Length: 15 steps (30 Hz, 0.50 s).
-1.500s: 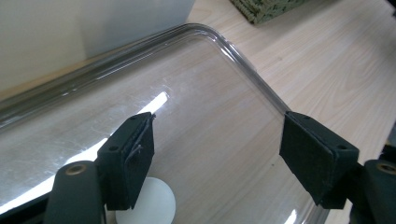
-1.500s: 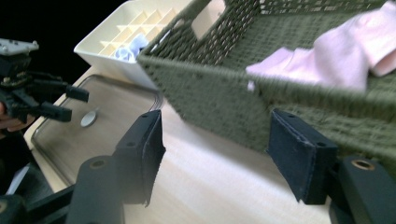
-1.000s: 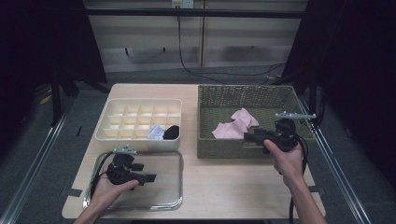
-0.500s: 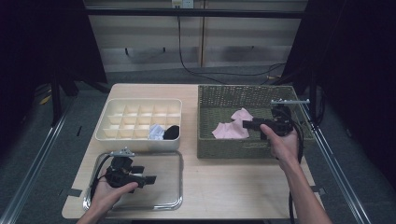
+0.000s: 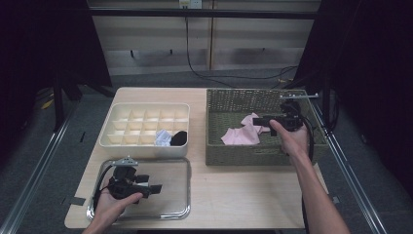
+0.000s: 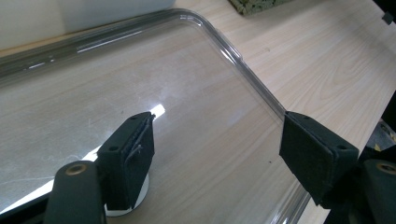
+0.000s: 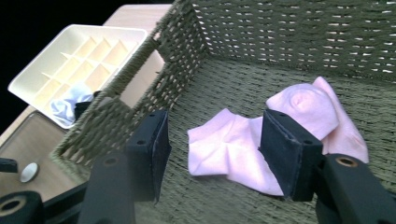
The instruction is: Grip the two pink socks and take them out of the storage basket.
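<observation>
Two pink socks [image 5: 242,134] [image 7: 233,149] lie crumpled on the floor of a woven olive basket [image 5: 263,155] [image 7: 289,32]. My right gripper [image 5: 258,120] [image 7: 215,135] hangs open just above them, a jaw on either side of the sock pile, holding nothing. A cream divided organiser [image 5: 126,127] [image 7: 79,51] stands left of the basket, with a white sock [image 5: 162,138] [image 7: 70,105] and a black sock [image 5: 179,138] in its front cells. My left gripper [image 5: 148,187] [image 6: 217,140] rests open and empty over a clear plastic tray [image 5: 170,170] [image 6: 252,79].
The wooden table [image 5: 234,195] [image 6: 322,51] has bare room in front of the basket and right of the tray. Metal rails run along both sides of the table, and cables hang behind it.
My right gripper has moved away from the person and to the left, from the basket's near right corner to above the pink socks. The left gripper has stayed over the tray.
</observation>
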Each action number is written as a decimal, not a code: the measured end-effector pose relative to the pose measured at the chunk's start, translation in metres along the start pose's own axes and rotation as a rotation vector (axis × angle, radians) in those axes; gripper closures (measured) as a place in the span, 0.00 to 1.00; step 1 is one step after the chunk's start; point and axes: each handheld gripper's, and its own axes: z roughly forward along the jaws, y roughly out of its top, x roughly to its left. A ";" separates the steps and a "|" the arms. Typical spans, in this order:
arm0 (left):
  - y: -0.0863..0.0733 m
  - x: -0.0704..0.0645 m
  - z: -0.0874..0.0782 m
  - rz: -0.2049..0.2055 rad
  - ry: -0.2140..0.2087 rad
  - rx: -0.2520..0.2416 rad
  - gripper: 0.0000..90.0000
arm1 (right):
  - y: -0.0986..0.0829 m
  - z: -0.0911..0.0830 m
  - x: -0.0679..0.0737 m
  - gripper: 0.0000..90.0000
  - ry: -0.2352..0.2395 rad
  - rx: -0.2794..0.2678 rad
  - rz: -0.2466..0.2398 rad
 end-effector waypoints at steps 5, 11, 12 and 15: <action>0.003 0.005 0.004 -0.006 -0.002 -0.005 0.30 | 0.010 0.009 -0.009 0.47 -0.013 -0.001 0.006; 0.002 0.005 0.004 0.007 -0.001 -0.012 0.29 | 0.018 0.027 -0.021 0.48 -0.028 0.044 0.039; 0.002 0.004 0.003 0.012 -0.005 -0.015 0.29 | 0.019 0.029 -0.022 0.48 -0.027 0.038 0.050; 0.002 0.004 0.003 0.017 -0.013 -0.006 0.30 | 0.022 0.037 -0.027 0.48 -0.036 0.052 0.059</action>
